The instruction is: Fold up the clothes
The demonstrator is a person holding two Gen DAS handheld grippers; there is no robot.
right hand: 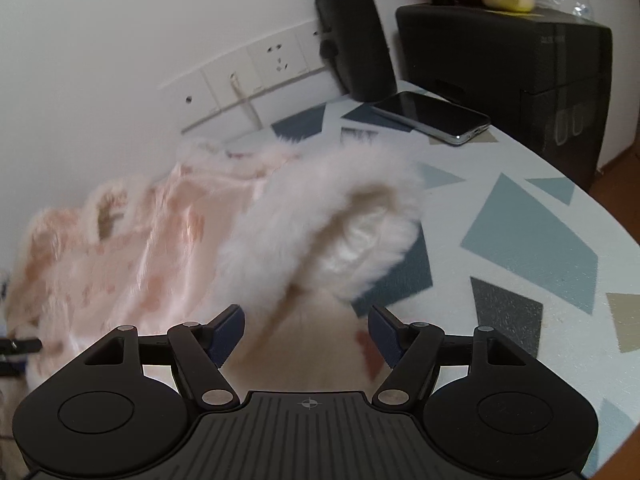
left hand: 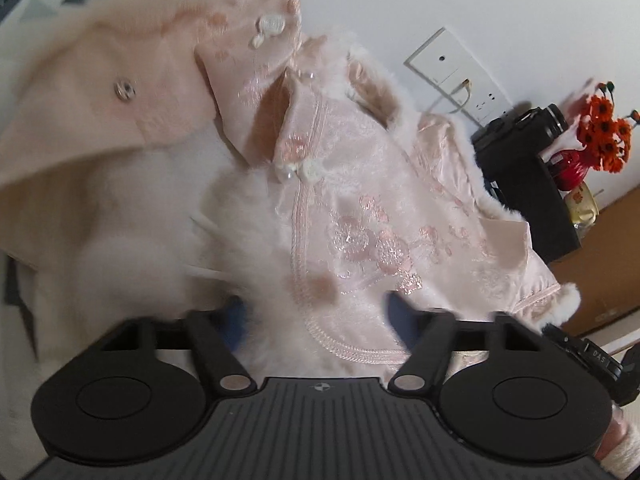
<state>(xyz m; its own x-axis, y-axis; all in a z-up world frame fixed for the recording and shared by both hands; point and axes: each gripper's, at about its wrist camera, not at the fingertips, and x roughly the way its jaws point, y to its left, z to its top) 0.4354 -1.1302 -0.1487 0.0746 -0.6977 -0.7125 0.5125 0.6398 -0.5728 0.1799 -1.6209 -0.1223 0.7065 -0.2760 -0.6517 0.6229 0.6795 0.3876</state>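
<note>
One garment is in play: a pink brocade jacket trimmed in white fur, heaped on the patterned table. It looks light, limp and slippery on its satin face; the braided hem or fur edge would likely give the surest hold. The left gripper has its jaws apart around the fluffy hem, whether pinching it I cannot tell. The right gripper stands with jaws apart, a fur flap just ahead of them. Beyond it lie a phone, a flask and a black box.
</note>
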